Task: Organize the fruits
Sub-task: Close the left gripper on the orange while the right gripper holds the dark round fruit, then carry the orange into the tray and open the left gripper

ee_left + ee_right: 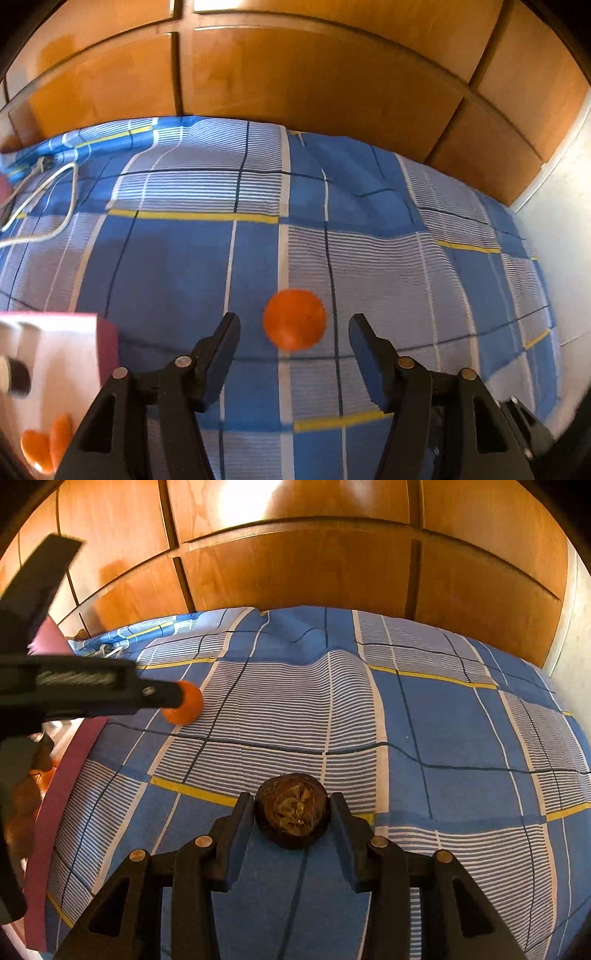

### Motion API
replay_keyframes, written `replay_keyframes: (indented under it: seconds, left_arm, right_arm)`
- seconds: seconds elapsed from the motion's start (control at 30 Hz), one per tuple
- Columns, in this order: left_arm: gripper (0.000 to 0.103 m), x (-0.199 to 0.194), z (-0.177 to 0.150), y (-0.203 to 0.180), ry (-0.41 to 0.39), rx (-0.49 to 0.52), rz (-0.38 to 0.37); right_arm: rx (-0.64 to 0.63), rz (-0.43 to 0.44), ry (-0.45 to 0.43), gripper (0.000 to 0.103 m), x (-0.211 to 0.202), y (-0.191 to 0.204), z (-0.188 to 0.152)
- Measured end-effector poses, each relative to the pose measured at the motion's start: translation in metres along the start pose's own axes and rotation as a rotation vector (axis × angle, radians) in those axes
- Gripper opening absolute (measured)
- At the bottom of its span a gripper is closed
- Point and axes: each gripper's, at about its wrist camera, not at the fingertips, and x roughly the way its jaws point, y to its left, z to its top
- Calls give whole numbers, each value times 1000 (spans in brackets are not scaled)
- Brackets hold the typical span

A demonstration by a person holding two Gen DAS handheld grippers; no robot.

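Note:
An orange fruit (294, 319) lies on the blue checked bedsheet (369, 258), just ahead of my open left gripper (293, 328), between the lines of its two fingers and apart from both. It also shows in the right wrist view (184, 703), partly behind the left gripper's body (74, 690). My right gripper (291, 812) is shut on a dark brown round fruit (291, 810), with both fingers against its sides. A pink-walled box (55, 369) at the lower left holds orange fruits (46, 445).
Wooden wardrobe doors (314, 81) stand behind the bed. A white cable (55, 192) lies at the far left of the sheet. A white wall (561, 240) bounds the right side. The box's pink wall (55, 812) runs along the left in the right wrist view.

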Motion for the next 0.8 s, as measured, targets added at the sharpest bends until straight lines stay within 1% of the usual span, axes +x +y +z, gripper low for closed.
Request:
replay_keyframes:
  seconds: [0.1, 0.13, 0.17, 0.2, 0.23, 0.3, 0.37, 0.43, 0.5, 0.63, 0.8]
  left_arm:
    - [61, 17, 5, -3, 21, 18, 27]
    - [42, 23, 5, -3, 31, 22, 30]
    - [38, 26, 4, -3, 39, 27, 26]
    - [38, 24, 2, -4, 17, 38, 31]
    - [38, 22, 0, -4, 13, 40, 35]
    - [37, 14, -7, -5, 4, 42, 18]
    - [37, -4, -17, -7, -30, 58, 25]
    - [38, -21, -24, -6, -51, 51, 10]
    - [38, -39, -35, -4, -76, 50, 15]
    - [38, -75, -58, 9, -110, 29, 20]
    - [38, -119, -92, 34, -158, 8, 53]
  right_arm:
    - [4, 6, 1, 42, 0, -1, 0]
    - [4, 7, 1, 42, 1, -1, 0]
    - [4, 7, 1, 42, 1, -1, 0]
    - [3, 7, 0, 42, 1, -1, 0]
    - [3, 7, 1, 42, 2, -1, 0]
    - [1, 8, 0, 42, 2, -1, 0]
    - [-2, 8, 1, 42, 2, -1, -1]
    - [-4, 8, 3, 42, 2, -1, 0]
    - [-7, 8, 9, 42, 2, 0, 0]
    - [-13, 2, 19, 42, 0, 2, 0]
    - [-13, 5, 31, 42, -5, 7, -4]
